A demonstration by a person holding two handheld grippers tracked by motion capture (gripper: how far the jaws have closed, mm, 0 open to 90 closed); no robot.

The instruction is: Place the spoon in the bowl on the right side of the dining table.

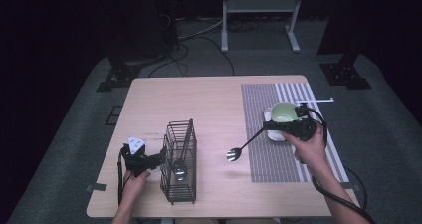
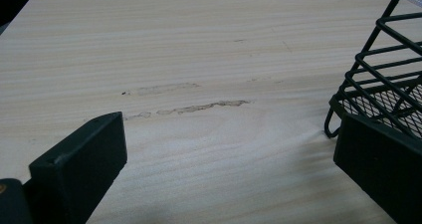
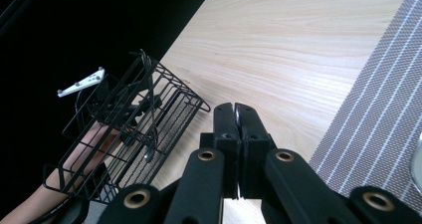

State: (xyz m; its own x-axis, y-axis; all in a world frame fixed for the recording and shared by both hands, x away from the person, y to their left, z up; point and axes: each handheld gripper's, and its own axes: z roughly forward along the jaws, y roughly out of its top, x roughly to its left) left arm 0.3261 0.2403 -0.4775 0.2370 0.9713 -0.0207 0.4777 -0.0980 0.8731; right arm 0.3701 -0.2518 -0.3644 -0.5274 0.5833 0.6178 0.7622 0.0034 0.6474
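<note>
A black wire basket (image 1: pixel 179 162) stands near the table's front left, with a black-handled spoon (image 1: pixel 180 170) upright inside it. My left gripper (image 1: pixel 155 160) sits low against the basket's left side. Its jaws stand wide open over bare wood (image 2: pixel 229 149), the right jaw next to the basket's corner (image 2: pixel 378 84). My right gripper (image 1: pixel 278 127) hovers over the striped placemat (image 1: pixel 273 154). Its jaws are shut (image 3: pixel 236 115) on the black handle of a fork (image 1: pixel 232 154), whose silver head points left and down over the table. The basket (image 3: pixel 134 129) lies ahead of it.
A pale green bowl (image 1: pixel 283 112) on a white saucer sits on the placemat just behind my right gripper. A thin white stick (image 1: pixel 316 100) lies at the mat's far right. Cables trail off both grippers. A table leg frame (image 1: pixel 259 15) stands beyond the table.
</note>
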